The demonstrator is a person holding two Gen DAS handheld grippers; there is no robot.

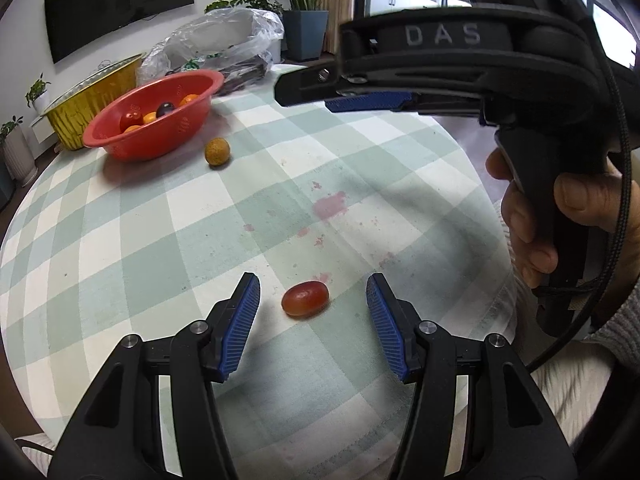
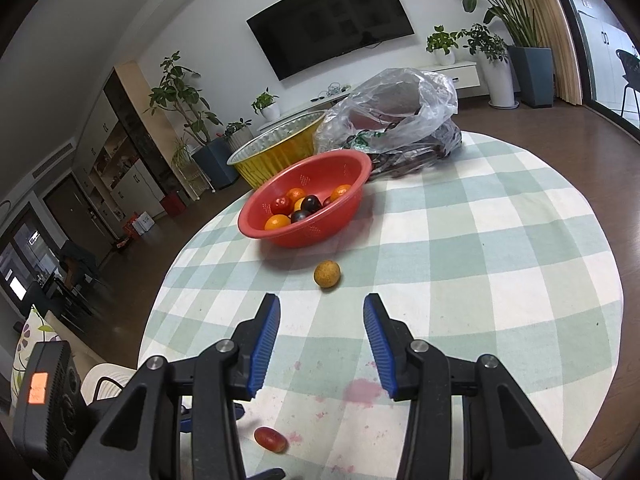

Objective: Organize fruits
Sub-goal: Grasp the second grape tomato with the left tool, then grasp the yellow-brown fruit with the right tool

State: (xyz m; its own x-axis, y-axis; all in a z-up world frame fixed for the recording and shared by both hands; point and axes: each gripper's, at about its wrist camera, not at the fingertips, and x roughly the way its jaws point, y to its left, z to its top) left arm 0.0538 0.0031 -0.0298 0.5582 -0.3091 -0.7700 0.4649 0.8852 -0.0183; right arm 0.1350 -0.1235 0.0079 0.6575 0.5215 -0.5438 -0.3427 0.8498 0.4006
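A red oval fruit (image 1: 305, 299) lies on the checked tablecloth between the fingertips of my left gripper (image 1: 312, 282), which is open and not touching it. The same fruit (image 2: 271, 439) shows low in the right wrist view. A round yellow-brown fruit (image 1: 217, 151) (image 2: 327, 274) sits in front of the red bowl (image 1: 152, 148) (image 2: 312, 236), which holds several orange, red and dark fruits. My right gripper (image 2: 322, 300) is open and empty, its tips just short of the round fruit. From the left wrist view it (image 1: 296, 88) hovers above the table.
A gold foil tray (image 1: 80, 120) (image 2: 280, 152) and a clear plastic bag (image 1: 224, 40) (image 2: 392, 116) stand behind the bowl. Pink stains (image 1: 330, 204) mark the cloth. A hand (image 1: 560, 208) grips the right tool. The round table's edge curves off left and right.
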